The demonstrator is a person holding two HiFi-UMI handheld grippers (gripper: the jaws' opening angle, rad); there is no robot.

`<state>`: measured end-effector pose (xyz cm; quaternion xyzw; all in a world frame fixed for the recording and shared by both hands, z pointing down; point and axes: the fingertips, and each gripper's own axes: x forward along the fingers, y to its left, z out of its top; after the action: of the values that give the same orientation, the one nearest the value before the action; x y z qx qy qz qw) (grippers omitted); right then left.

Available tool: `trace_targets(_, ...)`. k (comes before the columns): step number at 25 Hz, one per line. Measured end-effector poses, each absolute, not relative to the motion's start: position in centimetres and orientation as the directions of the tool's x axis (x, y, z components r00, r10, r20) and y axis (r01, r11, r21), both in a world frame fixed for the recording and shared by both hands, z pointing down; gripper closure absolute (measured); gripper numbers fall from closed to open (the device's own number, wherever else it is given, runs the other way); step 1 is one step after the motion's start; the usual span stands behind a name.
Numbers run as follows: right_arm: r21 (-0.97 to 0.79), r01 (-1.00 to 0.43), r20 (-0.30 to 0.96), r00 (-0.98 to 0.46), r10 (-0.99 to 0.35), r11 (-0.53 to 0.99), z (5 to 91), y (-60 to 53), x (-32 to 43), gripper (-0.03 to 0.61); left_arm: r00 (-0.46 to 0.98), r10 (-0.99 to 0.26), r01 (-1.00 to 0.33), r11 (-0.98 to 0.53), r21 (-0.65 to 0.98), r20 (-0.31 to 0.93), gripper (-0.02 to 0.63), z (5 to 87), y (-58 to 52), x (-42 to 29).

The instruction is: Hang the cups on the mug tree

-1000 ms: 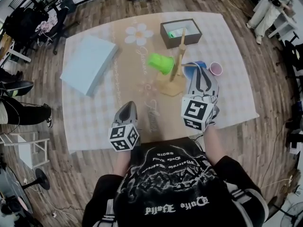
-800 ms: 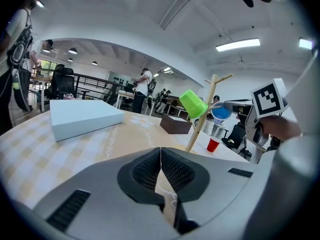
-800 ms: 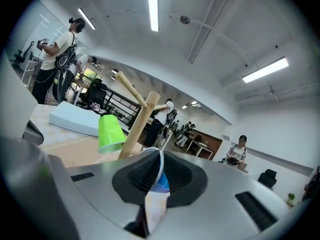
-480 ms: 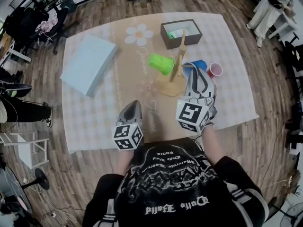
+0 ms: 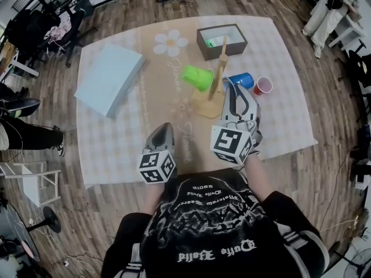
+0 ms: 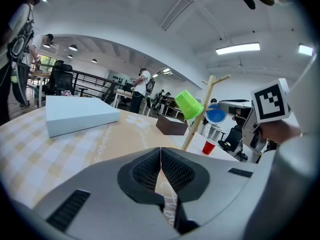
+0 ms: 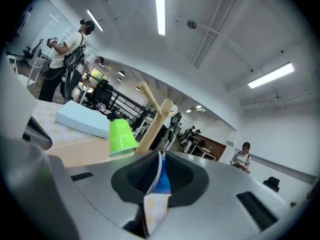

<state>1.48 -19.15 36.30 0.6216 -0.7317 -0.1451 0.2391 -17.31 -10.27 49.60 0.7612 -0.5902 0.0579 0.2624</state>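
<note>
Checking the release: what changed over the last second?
The right gripper shifted slightly left and towards the person, its jaws just opening with the rim of the blue plastic cup still between them. The shut left gripper, green plastic cup, wooden mug tree and red plastic cup stayed put.

Head view: from above the person's chest, steeply down, w/ the whole tabletop [image 5: 116,149] in frame. Left gripper view: low, level-ish across the tabletop, mug tree [image 6: 189,134] at mid-distance. Right gripper view: close under it, tilted up (ceiling fills most). All 3 share mug tree & green cup [image 5: 197,77].
</note>
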Motion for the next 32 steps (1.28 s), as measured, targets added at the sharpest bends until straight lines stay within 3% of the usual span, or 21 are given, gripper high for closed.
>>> trace_targets(24, 0.473, -0.840, 0.201, -0.192, -0.961, 0.267, 37.4, -19.0, -1.5, 0.514, 0.290, -0.869, -0.935, -0.167, 0.313, 0.401, 0.591, 49.6, -10.5, -16.9)
trace_targets(26, 0.463, -0.842, 0.210, -0.198, -0.957, 0.276, 37.7, -18.9, -1.7, 0.554, 0.286, -0.869, -0.937, -0.166, 0.307, 0.404, 0.591, 49.6, -10.4, -17.0)
trace_targets(32, 0.393, -0.858, 0.248, -0.247, -0.937, 0.330, 38.5, -19.0, -2.4, 0.549, 0.273, -0.872, -0.943, -0.157, 0.294, 0.407, 0.592, 49.3, -10.4, -17.3)
